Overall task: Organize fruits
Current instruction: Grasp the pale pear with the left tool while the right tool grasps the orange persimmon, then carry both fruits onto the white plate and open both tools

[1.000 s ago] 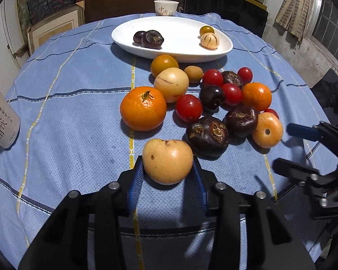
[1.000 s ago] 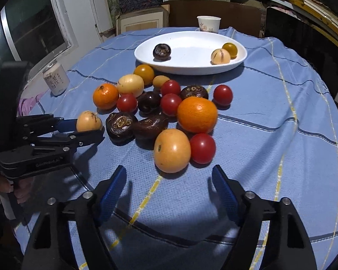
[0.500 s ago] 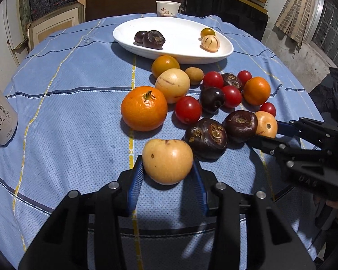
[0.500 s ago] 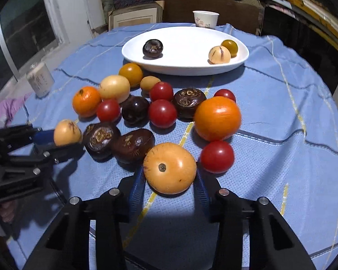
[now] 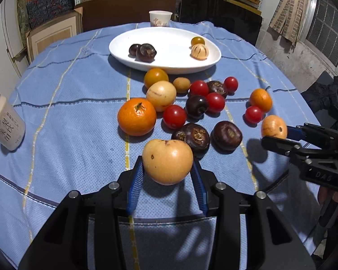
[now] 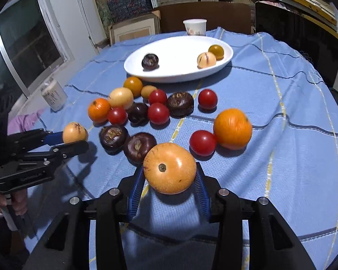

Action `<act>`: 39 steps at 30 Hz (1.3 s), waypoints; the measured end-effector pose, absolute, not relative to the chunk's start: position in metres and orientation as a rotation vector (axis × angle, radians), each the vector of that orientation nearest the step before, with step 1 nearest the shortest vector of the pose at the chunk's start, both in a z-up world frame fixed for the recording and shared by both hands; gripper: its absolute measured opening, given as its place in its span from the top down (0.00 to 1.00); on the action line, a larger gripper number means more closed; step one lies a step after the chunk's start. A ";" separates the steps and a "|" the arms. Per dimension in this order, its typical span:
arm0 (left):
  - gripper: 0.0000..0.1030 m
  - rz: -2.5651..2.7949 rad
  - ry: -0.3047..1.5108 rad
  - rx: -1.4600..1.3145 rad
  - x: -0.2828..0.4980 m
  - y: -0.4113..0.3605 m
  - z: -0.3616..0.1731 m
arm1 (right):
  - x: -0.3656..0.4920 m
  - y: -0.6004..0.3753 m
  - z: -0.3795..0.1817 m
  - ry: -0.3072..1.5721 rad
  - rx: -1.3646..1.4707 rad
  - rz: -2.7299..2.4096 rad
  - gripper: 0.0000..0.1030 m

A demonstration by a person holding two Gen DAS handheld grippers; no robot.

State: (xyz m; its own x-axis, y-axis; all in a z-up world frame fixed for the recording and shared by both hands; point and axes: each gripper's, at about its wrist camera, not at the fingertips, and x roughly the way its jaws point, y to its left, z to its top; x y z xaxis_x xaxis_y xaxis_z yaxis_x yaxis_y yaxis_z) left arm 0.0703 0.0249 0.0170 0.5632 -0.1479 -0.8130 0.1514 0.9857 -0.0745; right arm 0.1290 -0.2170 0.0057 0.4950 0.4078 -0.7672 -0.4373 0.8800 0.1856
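Above the cloth's near edge, each tool (image 5: 167, 175) (image 6: 170, 180) clenched on a yellow fruit (image 5: 167, 160) (image 6: 170, 167)

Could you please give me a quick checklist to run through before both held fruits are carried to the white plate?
1. Left gripper clamped on the pale yellow fruit: ok.
2. Right gripper clamped on the orange-yellow fruit: ok.
3. Both fruits lifted off the blue tablecloth: cannot tell.
4. Free room on the white plate between the dark fruits and the pale striped fruit: ok.
5. Paper cup behind the plate out of the way: ok.
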 end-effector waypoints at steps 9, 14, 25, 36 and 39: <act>0.61 -0.182 0.912 0.011 0.072 0.028 0.040 | 0.124 -0.233 0.040 0.846 -0.023 0.523 0.57; 0.61 -0.188 0.901 0.014 0.083 0.031 0.058 | 0.136 -0.234 0.056 0.820 -0.028 0.522 0.57; 0.61 -0.183 0.851 0.012 0.134 0.033 0.096 | 0.179 -0.220 0.080 0.788 -0.040 0.545 0.57; 0.61 -0.177 0.922 0.018 0.226 0.030 0.068 | 0.257 -0.182 0.065 0.855 -0.055 0.592 0.57; 0.61 -0.164 0.954 0.013 0.245 0.032 0.055 | 0.278 -0.173 0.051 0.897 -0.066 0.588 0.57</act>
State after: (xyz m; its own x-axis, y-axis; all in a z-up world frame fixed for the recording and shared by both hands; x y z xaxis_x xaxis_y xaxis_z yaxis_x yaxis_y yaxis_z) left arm 0.2448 0.0322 0.0546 0.5671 -0.1343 -0.8126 0.1455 0.9874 -0.0616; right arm 0.2776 -0.1728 0.0512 0.4781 0.4539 -0.7519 -0.5078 0.8413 0.1850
